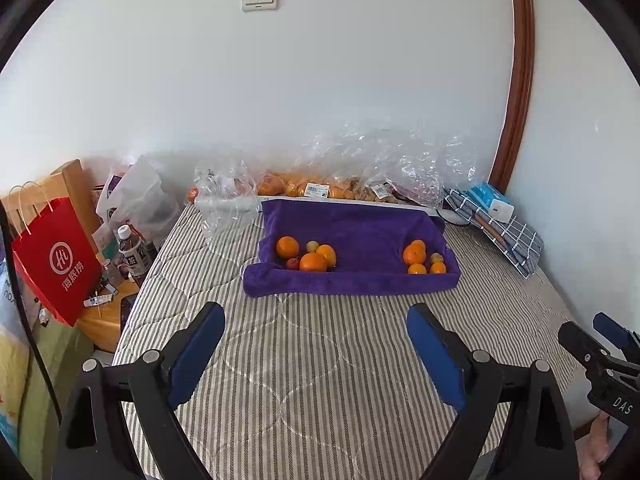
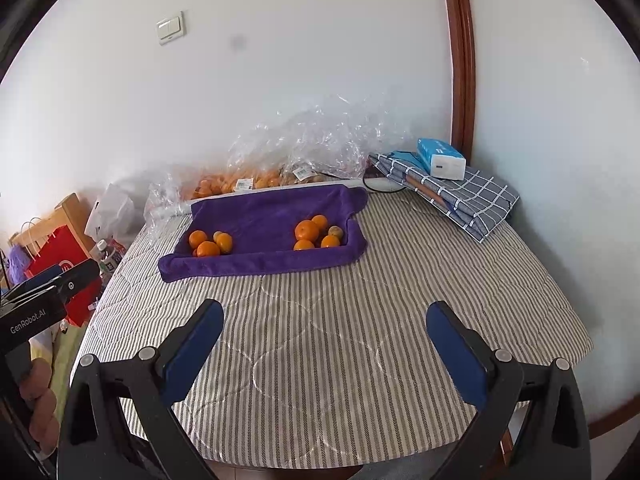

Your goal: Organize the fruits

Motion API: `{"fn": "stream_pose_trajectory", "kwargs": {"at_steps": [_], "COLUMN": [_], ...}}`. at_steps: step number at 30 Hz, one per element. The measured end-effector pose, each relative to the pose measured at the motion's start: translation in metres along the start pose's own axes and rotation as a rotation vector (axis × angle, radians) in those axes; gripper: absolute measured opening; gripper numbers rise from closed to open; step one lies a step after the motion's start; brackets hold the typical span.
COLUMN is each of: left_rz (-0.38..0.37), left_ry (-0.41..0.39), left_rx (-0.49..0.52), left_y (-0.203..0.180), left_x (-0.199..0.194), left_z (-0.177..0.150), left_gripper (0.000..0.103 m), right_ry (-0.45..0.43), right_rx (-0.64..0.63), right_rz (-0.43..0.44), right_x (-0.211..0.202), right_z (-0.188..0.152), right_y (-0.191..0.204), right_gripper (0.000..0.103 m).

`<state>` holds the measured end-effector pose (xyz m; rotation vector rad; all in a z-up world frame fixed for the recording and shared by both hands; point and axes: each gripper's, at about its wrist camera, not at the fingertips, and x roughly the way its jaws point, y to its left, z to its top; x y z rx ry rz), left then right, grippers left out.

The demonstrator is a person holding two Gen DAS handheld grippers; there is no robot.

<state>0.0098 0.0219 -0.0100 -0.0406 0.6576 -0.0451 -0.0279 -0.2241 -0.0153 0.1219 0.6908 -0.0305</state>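
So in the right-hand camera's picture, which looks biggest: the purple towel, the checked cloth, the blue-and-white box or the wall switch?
1. purple towel
2. checked cloth
3. blue-and-white box
4. wall switch
The switch is farther off on the wall, so its real size is uncertain.

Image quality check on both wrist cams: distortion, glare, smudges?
Left wrist: strong fisheye, door frame bows, dark vignette corners, fruit sharp. Right wrist: same bowing, faint grey smudge on the wall, glare on plastic bags.
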Motion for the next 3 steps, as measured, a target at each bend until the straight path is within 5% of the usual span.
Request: {"fn": "stream_pose_trajectory", "kwargs": {"at_steps": [3], "left_rz": [0.005], "left_ry": [0.001], "left_rx": [-0.008], "left_y": [0.0009], "left_x": [0.0015], "left_z": [-0.0008], "left_gripper": [0.094], "right_ry": [-0.001], "right_rx": [0.000], "right_rz": [0.001], "right_x": [-0.0003], "right_z": [0.0009], "right_y": [0.0002], "right_gripper": [0.100]}}
